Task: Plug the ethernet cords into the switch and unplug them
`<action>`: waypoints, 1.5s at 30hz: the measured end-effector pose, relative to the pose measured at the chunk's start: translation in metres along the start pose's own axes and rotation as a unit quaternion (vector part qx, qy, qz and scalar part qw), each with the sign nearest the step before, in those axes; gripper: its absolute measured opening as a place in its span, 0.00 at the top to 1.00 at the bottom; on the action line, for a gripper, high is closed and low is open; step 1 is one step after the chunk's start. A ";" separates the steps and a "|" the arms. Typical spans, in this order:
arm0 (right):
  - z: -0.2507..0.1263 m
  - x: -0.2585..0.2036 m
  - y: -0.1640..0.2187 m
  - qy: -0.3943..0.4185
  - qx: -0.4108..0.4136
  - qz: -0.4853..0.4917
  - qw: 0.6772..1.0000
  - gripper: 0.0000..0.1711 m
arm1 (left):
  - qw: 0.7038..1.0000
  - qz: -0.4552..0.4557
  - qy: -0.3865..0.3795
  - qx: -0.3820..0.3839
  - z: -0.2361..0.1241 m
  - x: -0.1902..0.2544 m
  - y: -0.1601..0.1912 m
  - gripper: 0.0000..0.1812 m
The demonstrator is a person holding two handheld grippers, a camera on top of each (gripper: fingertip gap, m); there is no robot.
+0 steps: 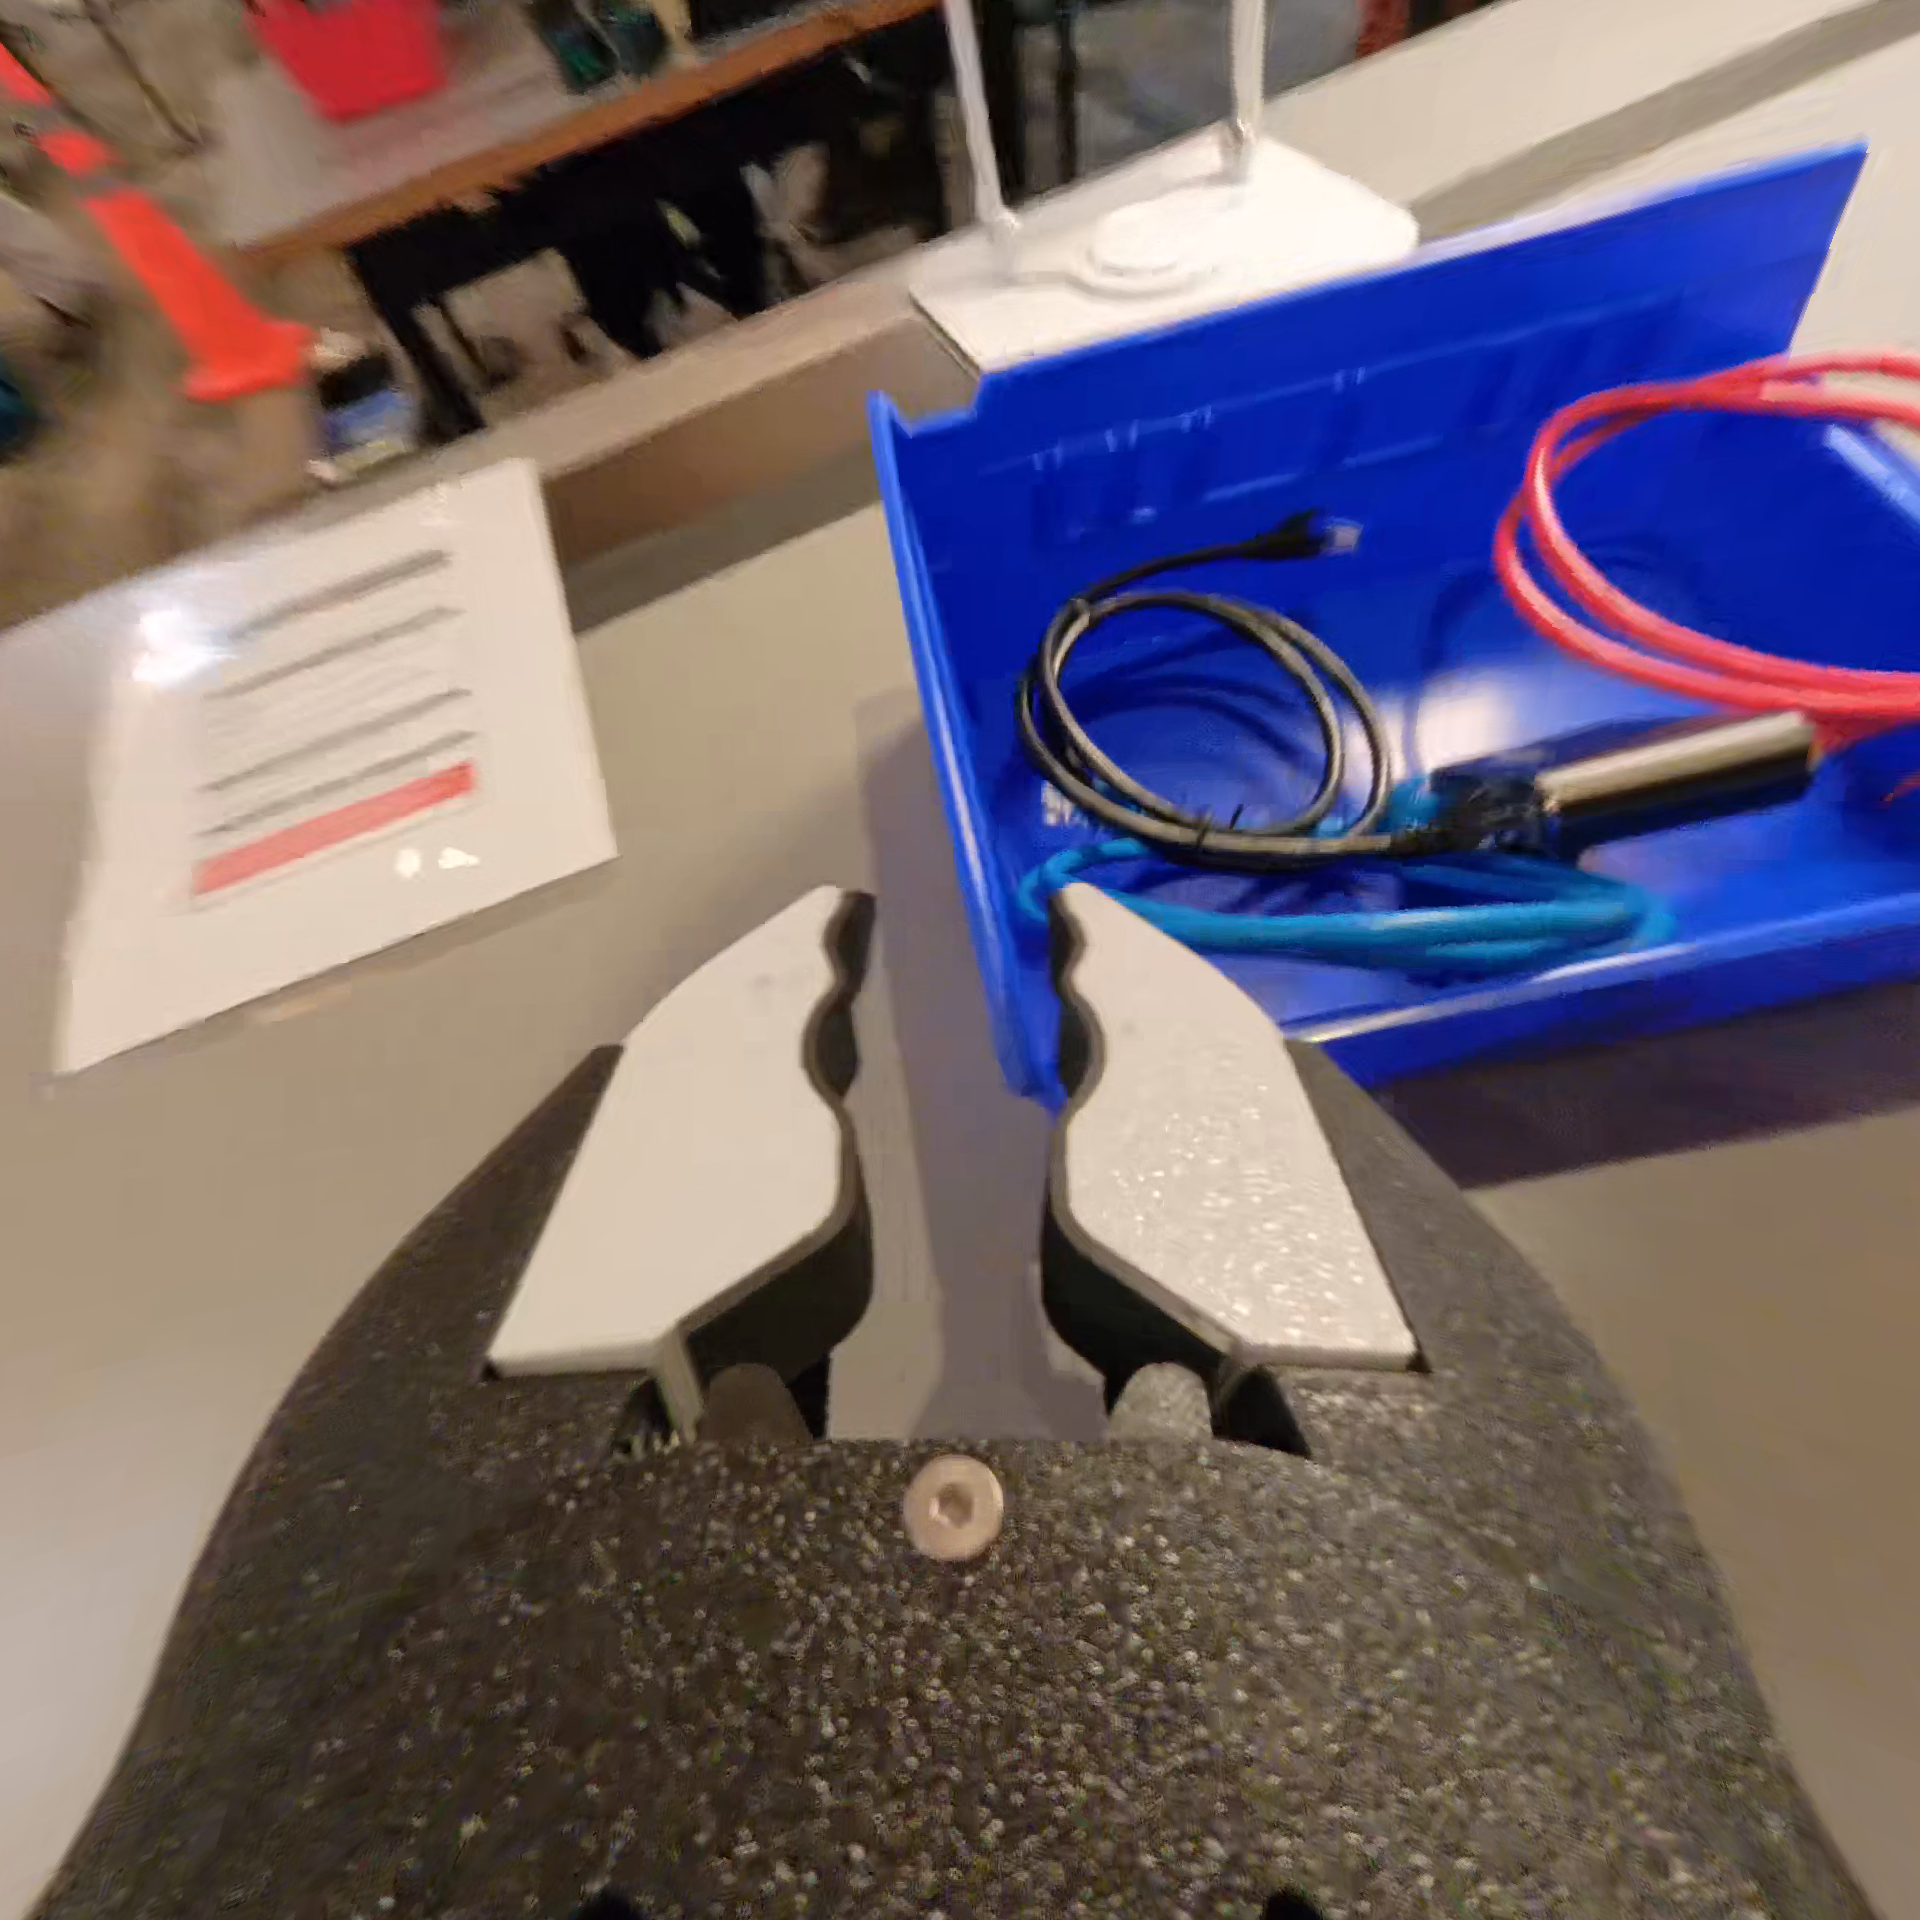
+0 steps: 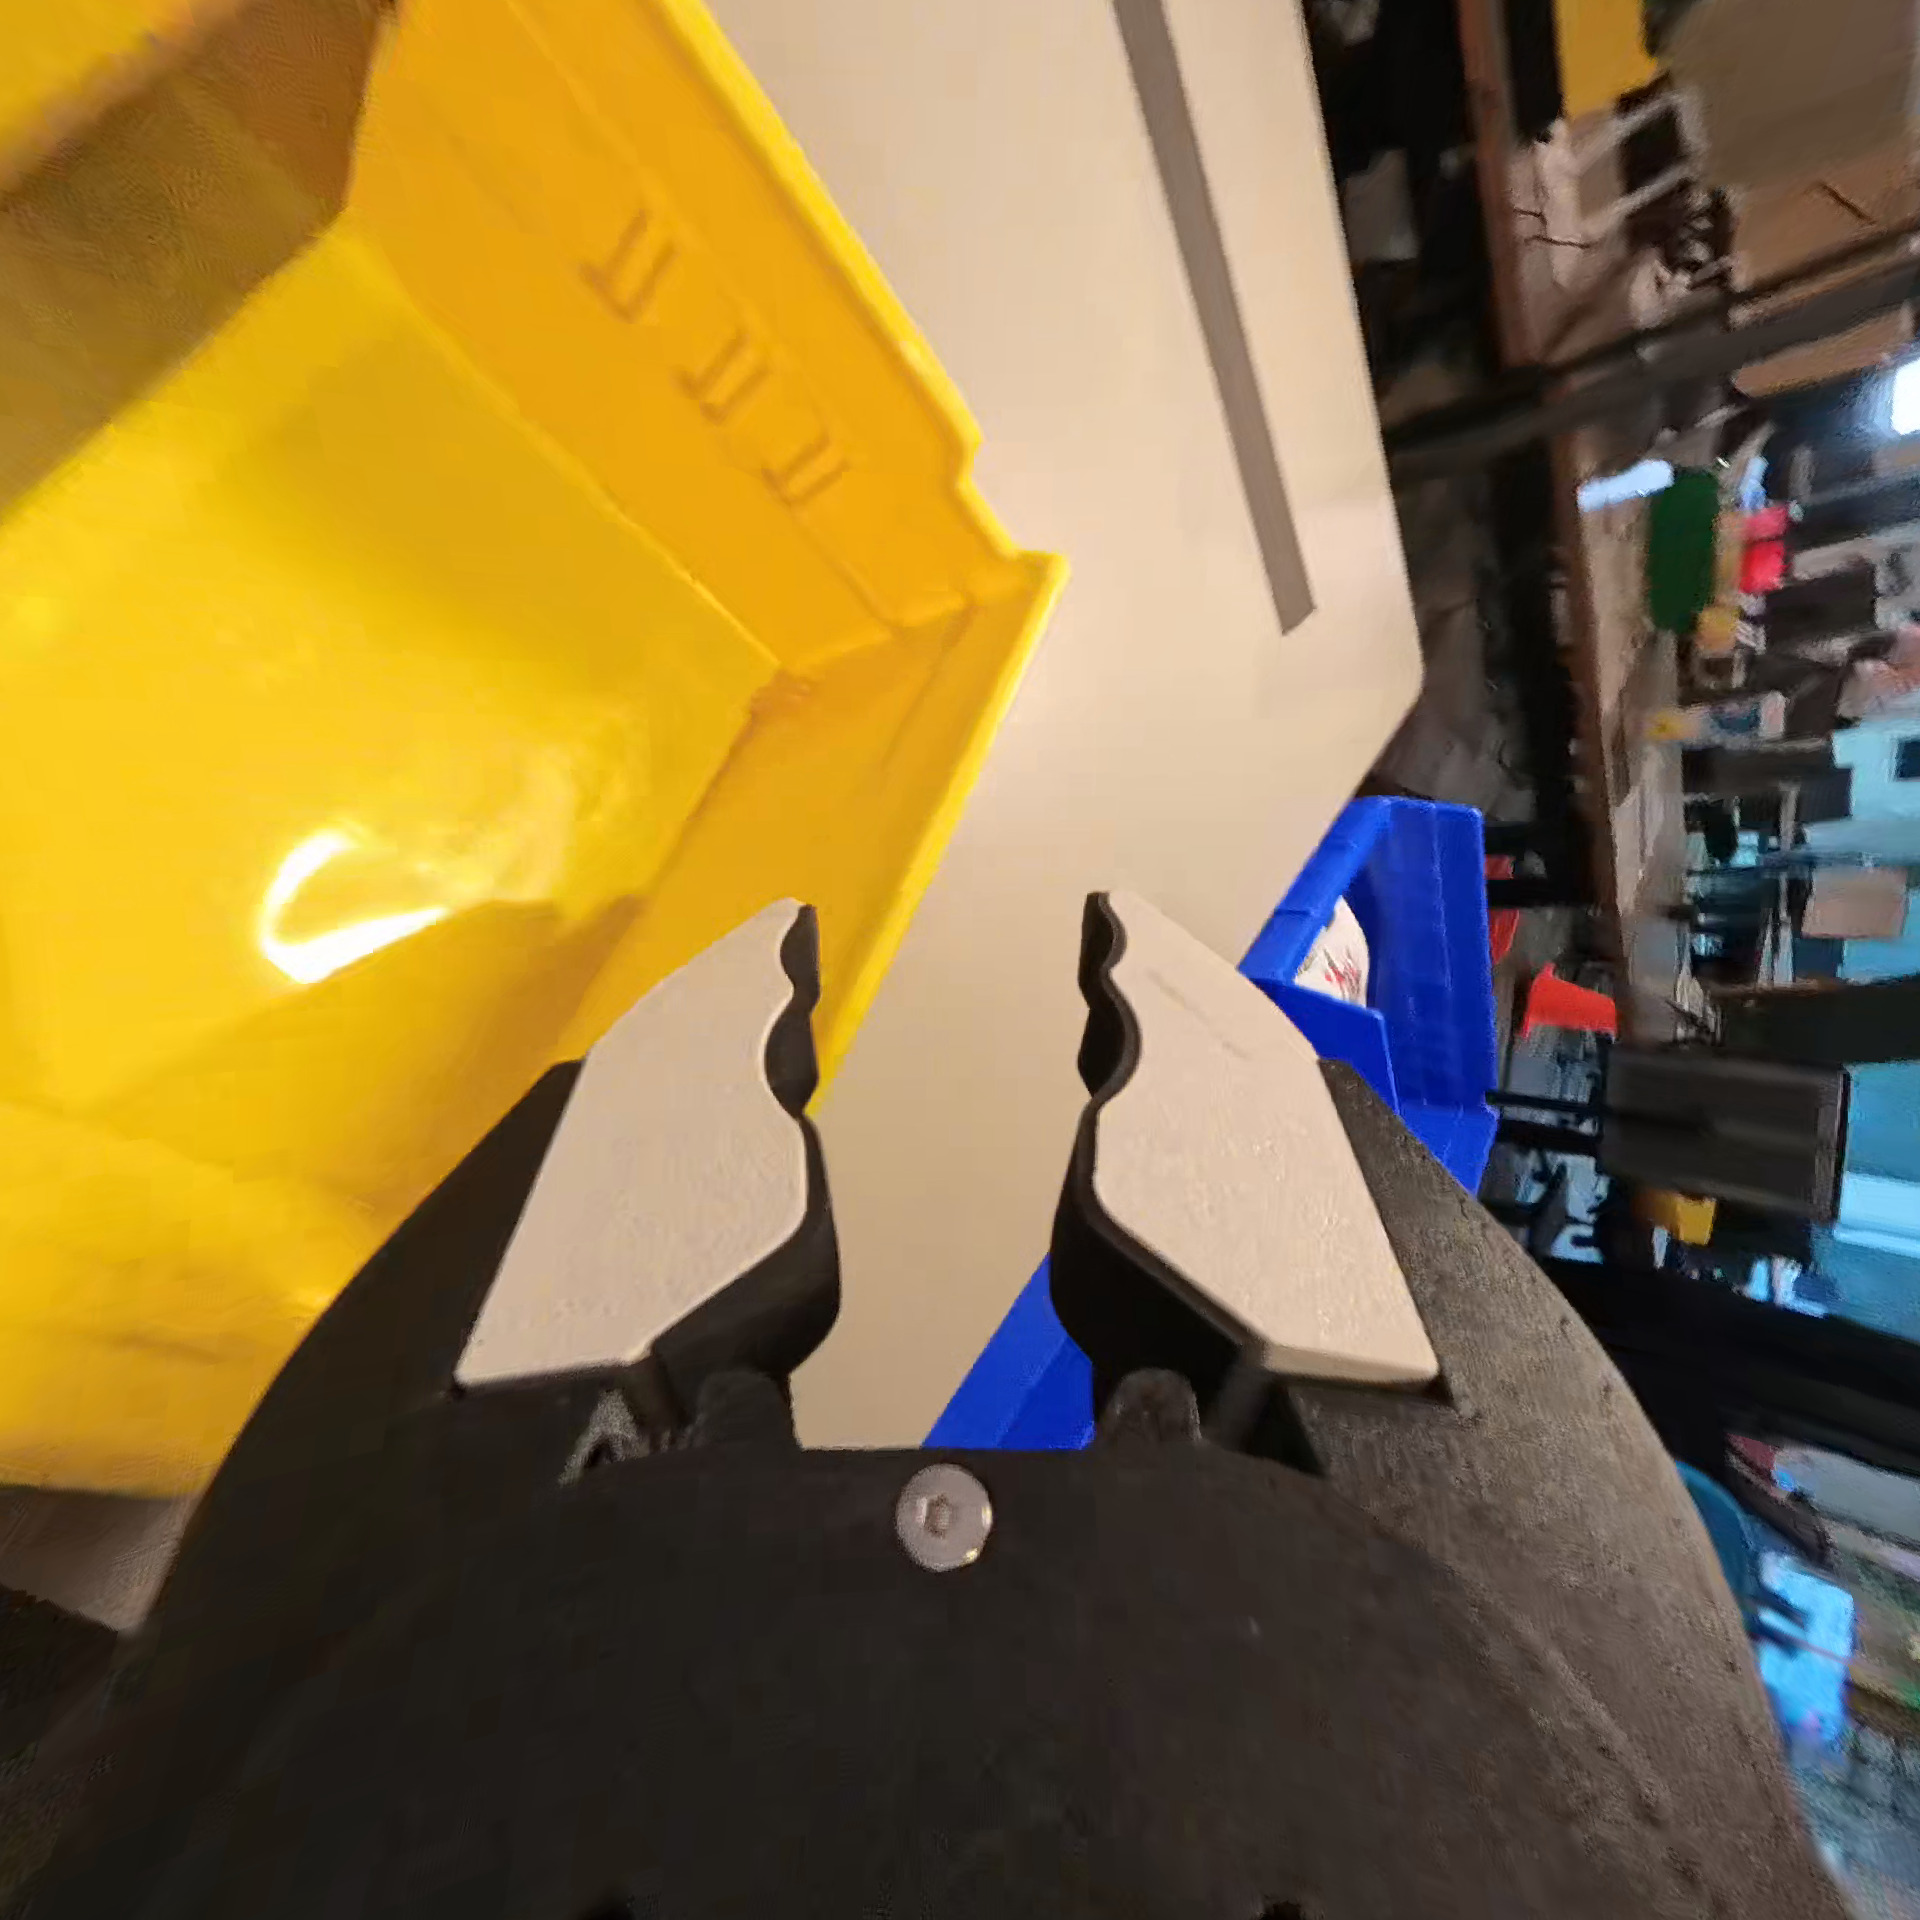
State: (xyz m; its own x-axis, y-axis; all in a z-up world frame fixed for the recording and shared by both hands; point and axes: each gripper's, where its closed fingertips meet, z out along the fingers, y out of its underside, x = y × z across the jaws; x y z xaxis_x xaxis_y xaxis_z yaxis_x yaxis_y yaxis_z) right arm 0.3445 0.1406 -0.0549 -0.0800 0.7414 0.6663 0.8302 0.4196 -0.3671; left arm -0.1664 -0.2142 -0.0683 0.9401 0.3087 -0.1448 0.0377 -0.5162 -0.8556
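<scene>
Both grippers, left (image 1: 961, 909) and right (image 2: 948, 920), gape empty over a beige table (image 1: 727, 644) (cluttered, seemingly workshop, room).

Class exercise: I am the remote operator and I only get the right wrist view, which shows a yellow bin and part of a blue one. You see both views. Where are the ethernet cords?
Observer: In the left wrist view, a black cord, a light blue cord and a red cord lie coiled inside a blue bin.
Operator: Is the left gripper holding one?
Observer: No. The left gripper is open and empty, just outside that bin's near corner.
Operator: Can you see the switch?
Observer: A dark boxy device lies in the bin among the cords; it is too blurred to identify.
</scene>
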 end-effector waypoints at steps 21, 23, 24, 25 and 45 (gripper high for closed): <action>-0.067 -0.142 -0.036 0.026 0.066 0.140 0.988 0.53 | 0.955 0.263 0.116 0.076 -0.015 0.240 -0.022 0.96; -0.063 -0.134 -0.012 0.043 0.031 0.123 0.991 0.54 | 0.954 0.273 0.108 0.051 -0.026 0.221 -0.008 0.96; -0.063 -0.128 -0.001 0.051 0.021 0.132 0.990 0.56 | 0.956 0.271 0.104 0.038 -0.032 0.210 -0.001 0.96; -0.063 -0.124 0.010 0.055 0.012 0.142 0.988 0.56 | 0.960 0.262 0.098 0.016 -0.040 0.198 0.008 0.93; -0.059 -0.088 0.042 0.164 -0.002 0.210 0.964 0.62 | 0.984 -0.073 -0.155 0.038 -0.108 0.038 0.092 0.83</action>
State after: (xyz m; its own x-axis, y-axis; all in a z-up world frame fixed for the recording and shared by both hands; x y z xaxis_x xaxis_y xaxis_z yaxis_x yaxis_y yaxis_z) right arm 0.4187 0.0621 -0.0905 0.4421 0.6400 0.6284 0.7531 0.1158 -0.6477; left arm -0.0903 -0.3361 -0.0989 0.7776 0.6101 -0.1521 0.1280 -0.3905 -0.9117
